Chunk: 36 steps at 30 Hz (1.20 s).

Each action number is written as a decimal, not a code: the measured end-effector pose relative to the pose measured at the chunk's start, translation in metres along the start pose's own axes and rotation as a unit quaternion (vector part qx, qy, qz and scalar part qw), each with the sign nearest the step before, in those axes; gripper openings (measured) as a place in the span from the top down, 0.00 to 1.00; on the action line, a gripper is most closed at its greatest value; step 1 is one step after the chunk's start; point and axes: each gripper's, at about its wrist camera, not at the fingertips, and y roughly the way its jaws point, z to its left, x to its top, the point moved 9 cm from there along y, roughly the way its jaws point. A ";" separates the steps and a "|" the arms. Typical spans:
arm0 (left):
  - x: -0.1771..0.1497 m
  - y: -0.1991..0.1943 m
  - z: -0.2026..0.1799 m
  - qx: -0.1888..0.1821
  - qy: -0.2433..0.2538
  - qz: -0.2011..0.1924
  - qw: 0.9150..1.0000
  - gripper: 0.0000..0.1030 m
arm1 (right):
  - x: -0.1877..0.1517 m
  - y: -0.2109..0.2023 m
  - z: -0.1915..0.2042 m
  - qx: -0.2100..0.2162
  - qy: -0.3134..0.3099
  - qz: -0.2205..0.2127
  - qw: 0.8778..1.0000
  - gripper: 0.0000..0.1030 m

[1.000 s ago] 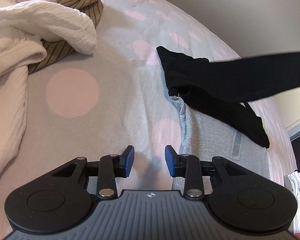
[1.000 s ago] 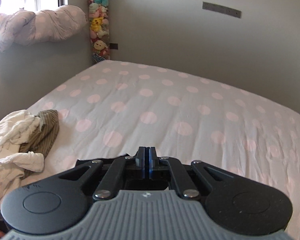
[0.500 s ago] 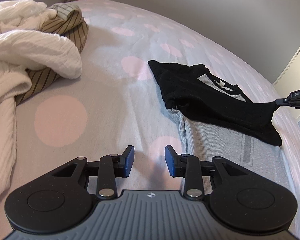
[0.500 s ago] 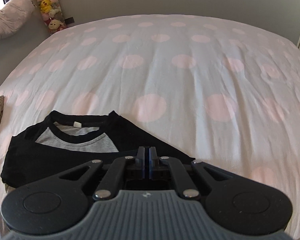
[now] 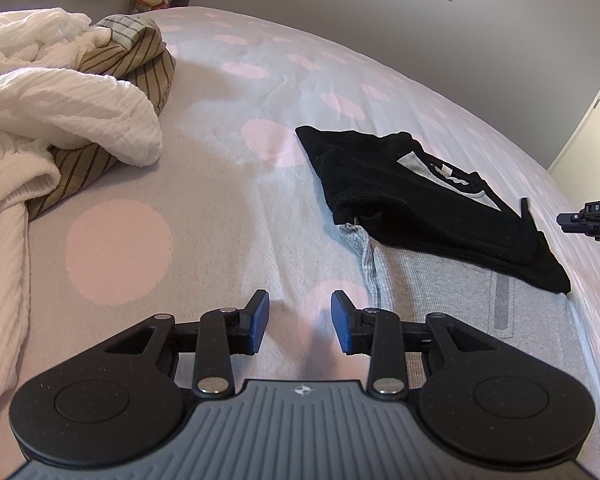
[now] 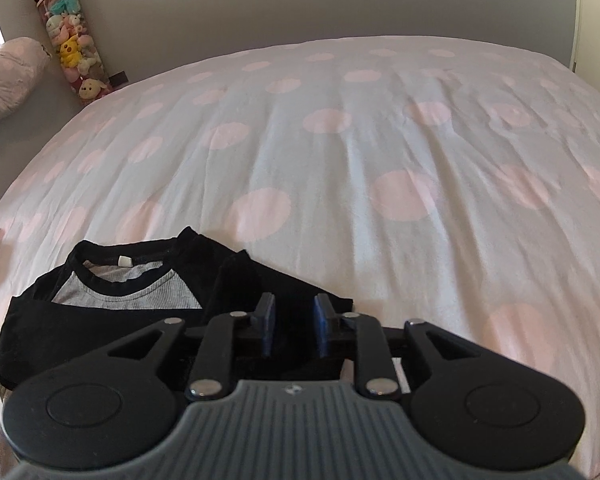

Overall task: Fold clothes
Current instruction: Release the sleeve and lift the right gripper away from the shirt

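Down onto the bed has come the right gripper (image 6: pixel 291 316), bringing the black sleeve it carried a second ago across the shirt (image 6: pixel 100 316); that sleeve now lies folded over the chest. Its fingers (image 6: pixel 266 320), clenched then, are opening, and black cloth lies under and between them without being pinched. The left gripper (image 5: pixel 298 320) has scarcely shifted: its fingers (image 5: pixel 258 316) stand released, with nothing between them but the spotted bed sheet (image 5: pixel 220 184).

From the left gripper, the shirt runs from about one o'clock out to three, grey body nearest, black sleeves and collar farther off. Its long axis lies roughly along the two o'clock line, hem toward the camera and collar away. From the right gripper, the collar sits at ten o'clock and the folded sleeve directly under the fingers.

I judge the left gripper nearer the grey hem, so folding the shirt lengthwise would likely start there. At ten o'clock from the left gripper, well apart from the shirt, a heap of white and striped clothes (image 5: pixel 60 100) waits unfolded.
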 end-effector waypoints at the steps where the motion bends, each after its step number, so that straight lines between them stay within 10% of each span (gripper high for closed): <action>1: 0.000 0.000 0.000 0.000 0.000 0.000 1.000 0.69 | -0.003 0.002 0.000 0.006 0.005 0.007 1.000 0.74; 10: 0.001 -0.001 0.000 -0.003 -0.003 0.000 1.000 0.69 | -0.021 0.035 0.006 0.028 0.080 0.039 0.996 0.73; 14: 0.001 0.000 0.001 -0.005 -0.005 0.000 1.000 0.69 | -0.020 0.031 0.007 0.028 0.099 0.023 0.994 0.96; 23: 0.001 -0.003 0.001 -0.009 -0.012 0.002 1.000 0.69 | -0.016 -0.037 0.010 0.008 0.089 -0.030 0.996 0.97; 36: 0.002 -0.005 0.001 -0.012 -0.018 0.006 1.000 0.69 | -0.073 -0.013 -0.025 -0.048 0.108 0.017 0.993 0.96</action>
